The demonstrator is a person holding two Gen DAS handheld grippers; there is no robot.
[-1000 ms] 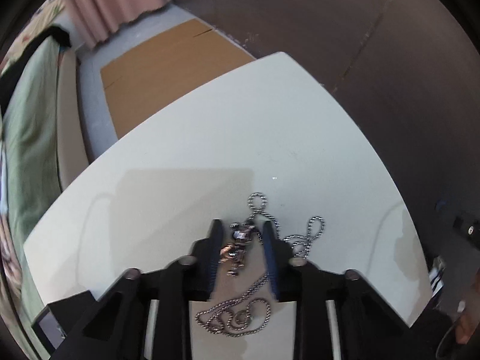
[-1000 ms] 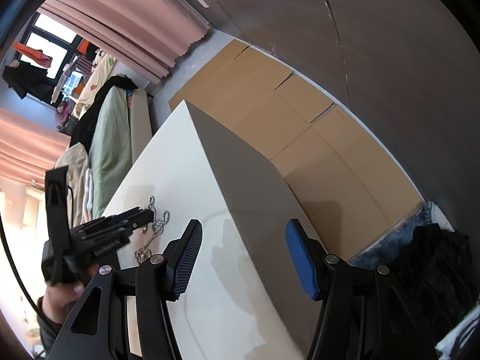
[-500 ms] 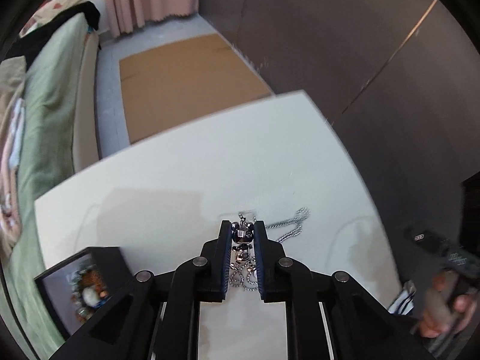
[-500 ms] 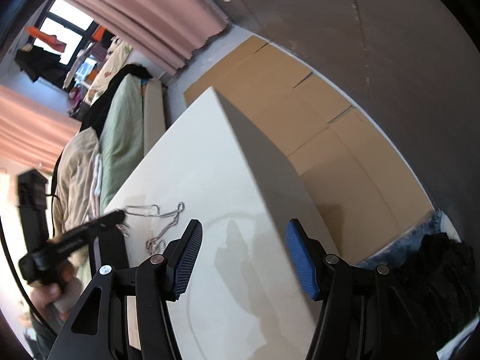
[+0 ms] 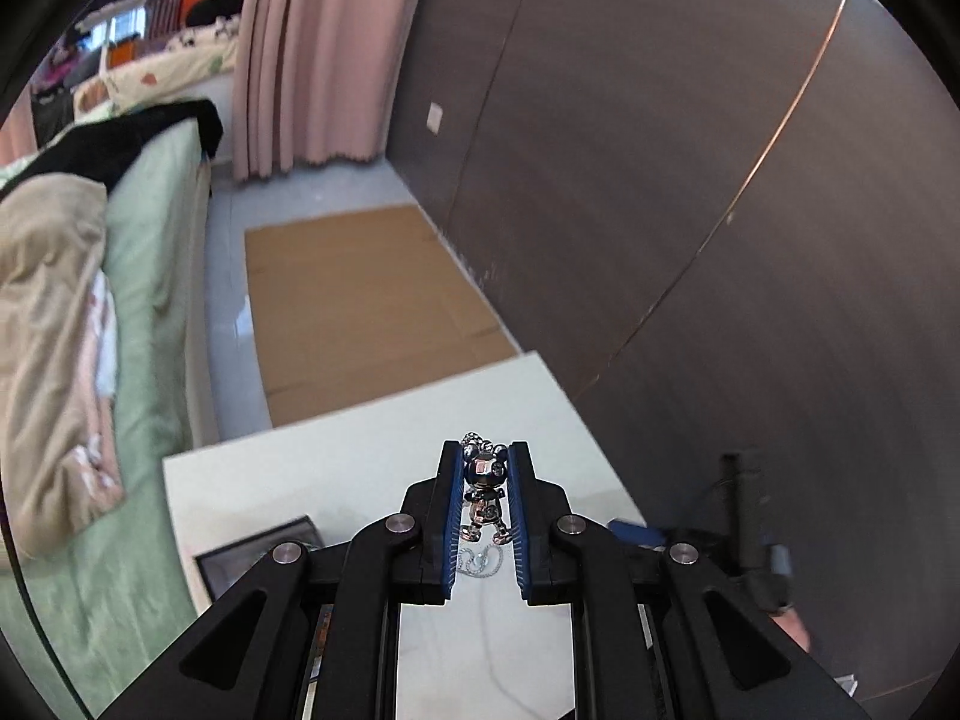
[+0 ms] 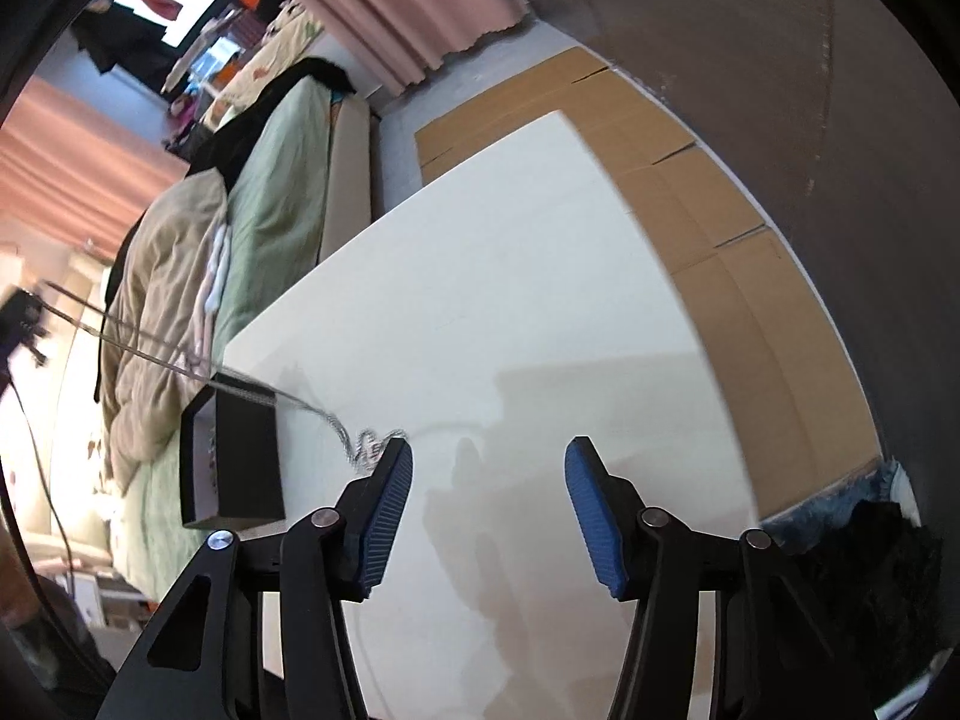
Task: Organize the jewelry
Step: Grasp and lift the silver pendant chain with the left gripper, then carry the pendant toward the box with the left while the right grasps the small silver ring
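Note:
My left gripper [image 5: 486, 462] is shut on a small silver and copper bear pendant [image 5: 485, 498] and holds it above the white table [image 5: 336, 474]. Its silver bead chain [image 5: 477, 561] hangs below. In the right wrist view the chain [image 6: 180, 366] stretches taut from the upper left down to a small heap [image 6: 369, 447] on the table [image 6: 510, 300], over a black jewelry box [image 6: 240, 456]. My right gripper [image 6: 489, 468] is open and empty, just right of the chain's heap. The box corner also shows in the left wrist view [image 5: 258, 552].
A bed with green and beige bedding [image 5: 78, 300] lies left of the table. Flattened cardboard [image 5: 360, 300] covers the floor beyond it, beside a dark wall [image 5: 690, 180]. Pink curtains [image 5: 312, 60] hang at the back.
My left gripper closed on the bear pendant and lifted it up and to the left, pulling the chain taut off the table. My right gripper has come nearer to the chain's end, still open.

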